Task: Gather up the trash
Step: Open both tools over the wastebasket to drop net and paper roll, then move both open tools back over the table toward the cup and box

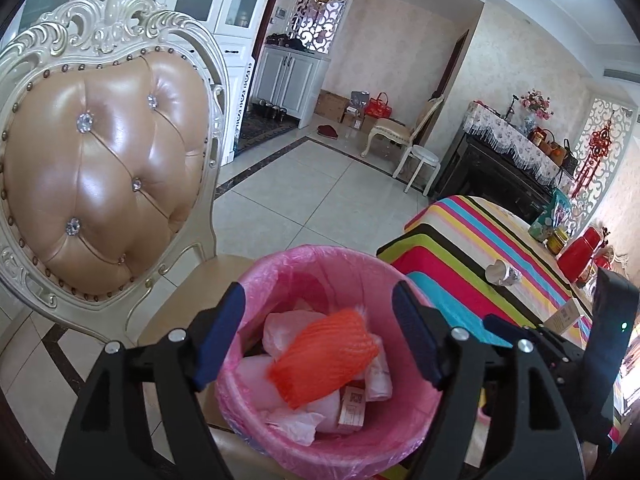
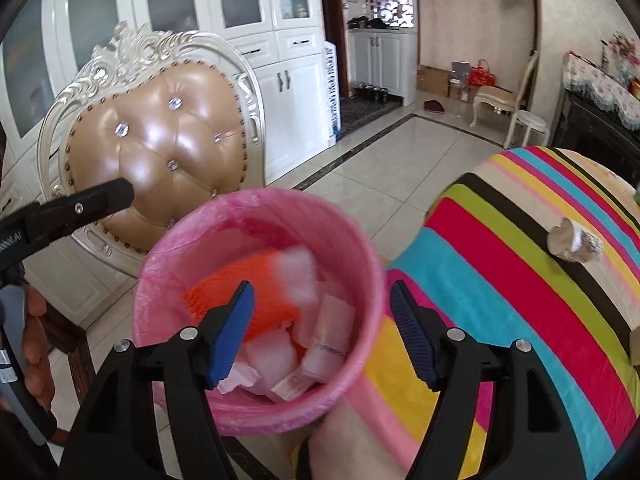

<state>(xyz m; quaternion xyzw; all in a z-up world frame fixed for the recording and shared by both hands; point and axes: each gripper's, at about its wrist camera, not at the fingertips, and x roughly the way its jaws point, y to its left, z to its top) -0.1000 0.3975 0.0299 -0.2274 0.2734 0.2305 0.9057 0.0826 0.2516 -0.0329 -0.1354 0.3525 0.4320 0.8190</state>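
Grippers: left gripper (image 1: 318,332) and right gripper (image 2: 322,332) both spread wide and hold nothing, each over the bin.
Bin: pink-lined bin (image 1: 280,280) sits on the chair (image 1: 104,168) seat, just beside the table; inside lie an orange foam net (image 1: 324,356), white wrappers and a printed carton.
Net axis: in the left view its long axis runs from lower left to upper right.
Cup: crushed paper cup (image 1: 502,274) lies on its side on the striped table (image 1: 460,248), right of the bin, mouth turned toward the bin.
Beyond bin: tiled floor, white cabinets.
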